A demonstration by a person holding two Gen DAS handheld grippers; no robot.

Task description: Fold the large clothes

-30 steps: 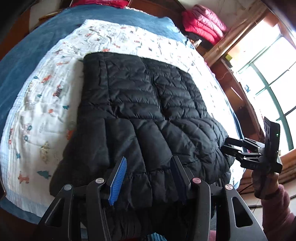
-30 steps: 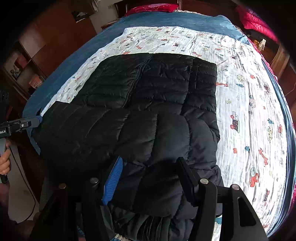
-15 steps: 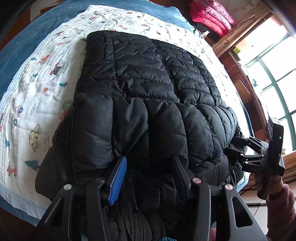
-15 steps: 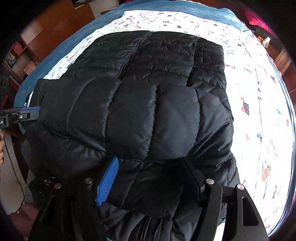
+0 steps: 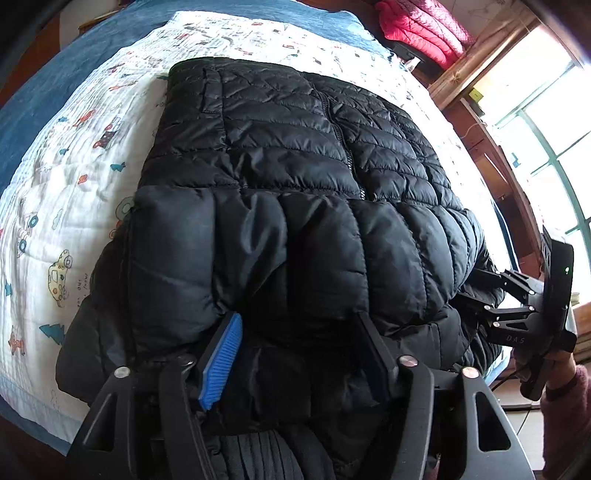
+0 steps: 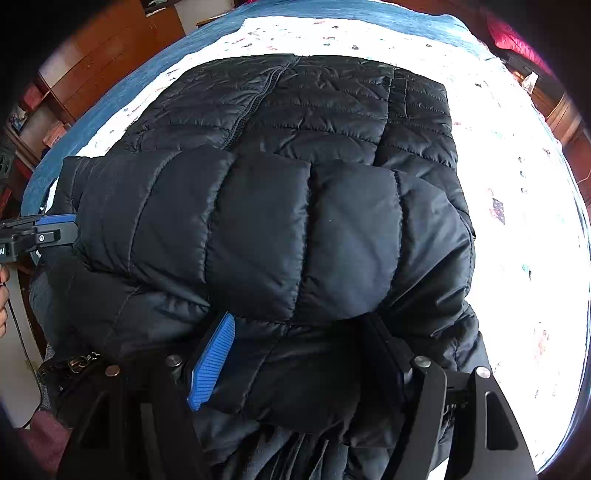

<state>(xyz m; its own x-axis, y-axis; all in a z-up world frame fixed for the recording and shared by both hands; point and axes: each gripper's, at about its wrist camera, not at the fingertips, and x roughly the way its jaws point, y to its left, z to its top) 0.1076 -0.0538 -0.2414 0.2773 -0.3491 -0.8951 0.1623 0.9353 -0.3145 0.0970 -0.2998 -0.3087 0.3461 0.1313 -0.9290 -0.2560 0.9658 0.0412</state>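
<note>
A black quilted puffer jacket (image 5: 288, 155) lies on the bed, its near end doubled over towards the far end as a thick puffy fold (image 5: 295, 258). My left gripper (image 5: 299, 339) is shut on the near edge of that fold, fabric bunched between its fingers. My right gripper (image 6: 299, 343) is shut on the same folded edge further along, and shows at the right of the left wrist view (image 5: 480, 291). The jacket fills the right wrist view (image 6: 295, 122), and the left gripper's blue pad (image 6: 55, 221) shows at its left edge.
The bed has a white printed quilt (image 5: 74, 177) over a blue cover (image 5: 74, 62). A red padded garment (image 5: 421, 26) lies by the far right. A window and wooden sill (image 5: 517, 155) run along the right. Wooden cabinets (image 6: 92, 62) stand on the far left.
Both grippers have carried the jacket's near end forward over its body. The fold now covers more of the jacket and the jacket fills more of both views.
</note>
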